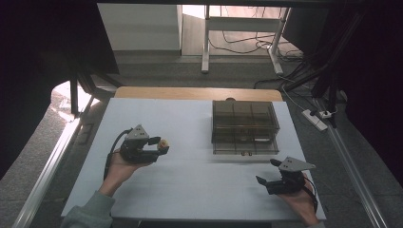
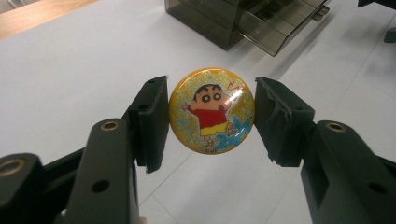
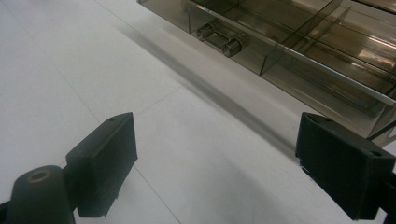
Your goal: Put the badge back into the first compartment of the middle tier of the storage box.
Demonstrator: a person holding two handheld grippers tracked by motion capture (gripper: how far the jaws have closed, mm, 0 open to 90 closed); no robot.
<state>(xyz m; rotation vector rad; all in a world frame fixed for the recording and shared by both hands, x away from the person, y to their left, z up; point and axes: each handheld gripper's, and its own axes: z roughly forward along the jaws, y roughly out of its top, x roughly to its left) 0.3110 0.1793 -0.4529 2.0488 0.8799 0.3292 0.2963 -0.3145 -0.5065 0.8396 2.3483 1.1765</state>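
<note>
my left gripper (image 2: 211, 116) clamps the round cartoon badge (image 2: 211, 112) by its edges, off the organizer box's (image 1: 244, 127) left; its drawer front, probably ajar, faces my right gripper (image 1: 272, 176), wide open and nearer.

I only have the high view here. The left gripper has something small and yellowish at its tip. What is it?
Observer: The left gripper view shows a round badge with a cartoon boy in a red shirt, clamped edge to edge by the left gripper.
Operator: Is its printed face toward that camera?
Observer: Yes, the glittery yellow face looks straight at it, upright.
Operator: And the right gripper?
Observer: In its own view the right gripper has its jaws wide apart with nothing between them, over the white table.
Operator: The smoky box?
Observer: The box has its bottom drawer pulled out, handle toward the right gripper.
</note>
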